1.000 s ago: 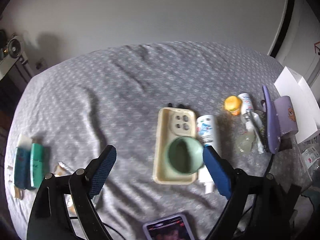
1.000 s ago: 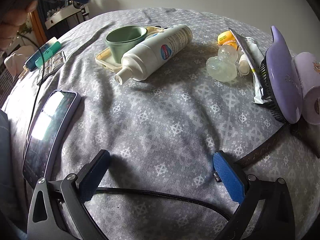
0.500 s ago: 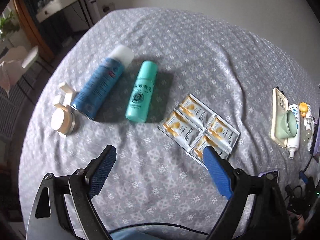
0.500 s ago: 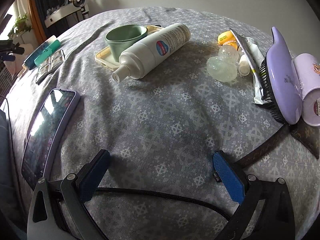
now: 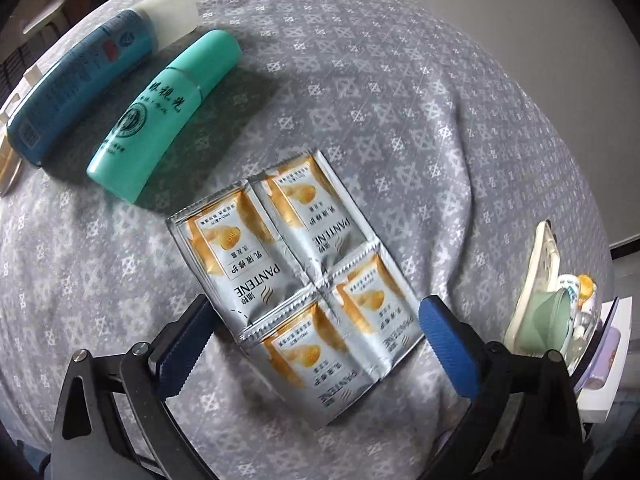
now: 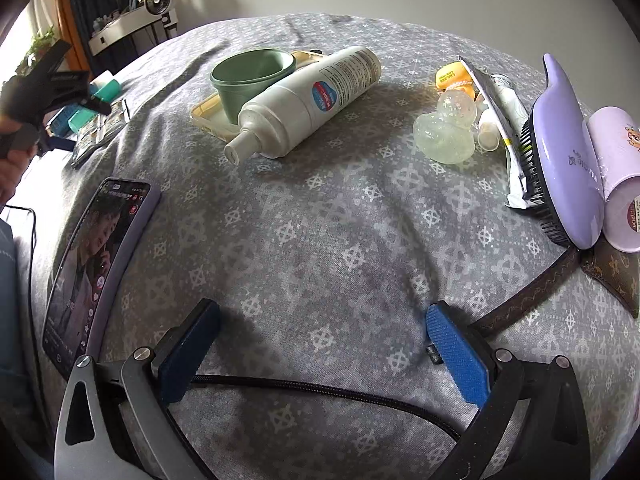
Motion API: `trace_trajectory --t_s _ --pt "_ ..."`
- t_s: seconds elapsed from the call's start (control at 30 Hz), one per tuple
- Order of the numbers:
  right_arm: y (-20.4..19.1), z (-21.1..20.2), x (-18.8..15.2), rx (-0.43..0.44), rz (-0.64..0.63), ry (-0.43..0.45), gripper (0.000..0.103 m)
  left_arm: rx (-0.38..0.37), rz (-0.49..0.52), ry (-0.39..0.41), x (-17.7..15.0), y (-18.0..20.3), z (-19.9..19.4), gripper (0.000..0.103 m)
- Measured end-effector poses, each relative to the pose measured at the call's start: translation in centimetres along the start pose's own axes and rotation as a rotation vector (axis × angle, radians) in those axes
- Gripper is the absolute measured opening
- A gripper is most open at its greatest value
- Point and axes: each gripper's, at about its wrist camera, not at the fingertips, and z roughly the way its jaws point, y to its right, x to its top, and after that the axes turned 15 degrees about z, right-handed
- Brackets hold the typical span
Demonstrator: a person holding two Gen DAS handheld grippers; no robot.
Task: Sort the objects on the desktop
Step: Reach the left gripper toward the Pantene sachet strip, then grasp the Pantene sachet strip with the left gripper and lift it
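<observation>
Four sachets [image 5: 296, 276] now between fingers [image 5: 448, 344].

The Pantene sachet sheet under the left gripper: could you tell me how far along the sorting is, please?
Early stage. Left gripper hovers with open jaws around the Pantene sachet sheet, not gripping it. Right gripper is open and empty. Nothing looks sorted: foam bottle, green cup, hairbrush still lie scattered.
</observation>
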Motion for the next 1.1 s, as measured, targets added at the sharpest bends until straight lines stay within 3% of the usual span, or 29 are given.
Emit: trace_trajectory --t_s 0.1,0.27,0.4,0.5,0.7,0.73,0.83,0.97,1.1 --pt "0.0 0.0 0.1 0.000 0.000 0.000 0.103 0.053 0.050 -0.017 2.0 1.6 1.0 0.101" --pt "-0.1 0.0 0.2 0.001 0.000 -0.001 0.103 0.175 0.278 -0.061 3.2 5.7 3.1 0.101" --pt "-0.1 -0.1 0.3 0.002 0.000 -0.001 0.103 0.182 0.341 -0.012 2.2 6.5 3.0 0.101" --pt "-0.1 -0.1 0.3 0.002 0.000 -0.002 0.103 0.163 0.332 0.032 1.5 6.1 2.1 0.091" --pt "-0.1 -0.1 0.3 0.002 -0.001 -0.001 0.103 0.124 0.327 0.124 1.0 5.7 -0.6 0.061" --pt "-0.1 -0.1 0.3 0.003 0.000 -0.001 0.103 0.134 0.335 0.146 1.0 5.9 -1.4 0.051" --pt "-0.1 -0.1 0.3 0.004 0.000 -0.001 0.103 0.128 0.374 0.175 1.6 6.5 -3.2 0.008" --pt "-0.1 -0.1 0.3 0.004 -0.001 -0.002 0.103 0.114 0.411 0.153 2.2 5.8 -3.2 0.006" --pt "-0.1 0.0 0.3 0.005 -0.001 -0.001 0.103 0.090 0.381 0.151 1.7 5.4 -3.0 0.006"
